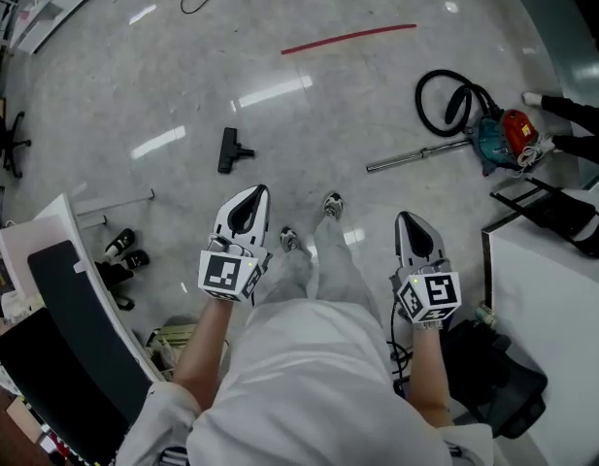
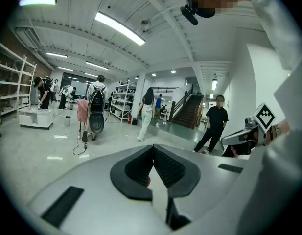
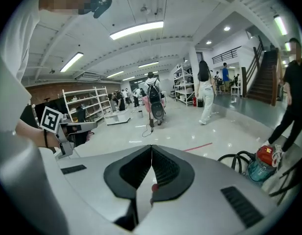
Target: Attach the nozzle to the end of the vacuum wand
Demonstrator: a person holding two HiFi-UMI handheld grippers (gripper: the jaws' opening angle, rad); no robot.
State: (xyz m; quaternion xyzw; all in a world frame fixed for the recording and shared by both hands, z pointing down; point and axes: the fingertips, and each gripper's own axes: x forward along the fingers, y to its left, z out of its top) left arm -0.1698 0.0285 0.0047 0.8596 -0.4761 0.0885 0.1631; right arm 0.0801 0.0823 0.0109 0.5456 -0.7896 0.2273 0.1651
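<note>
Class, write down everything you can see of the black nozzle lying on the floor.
The nozzle is a small black piece, plastic by its look, shaped like a T: a long flat head with a short neck sticking out to the picture's right. It lies flat on the pale glossy floor, alone and well apart from the metal wand. Nothing but the floor touches it.

- Nozzle (image 1: 233, 150): black, T-shaped floor head. Lies flat on the floor, detached, well apart from the vacuum canister (image 1: 503, 136), to its left in the head view.
- Vacuum wand (image 1: 415, 156): straight silver tube, flat on the floor. One end lies just beside the canister; the free end points away from it toward the nozzle.
</note>
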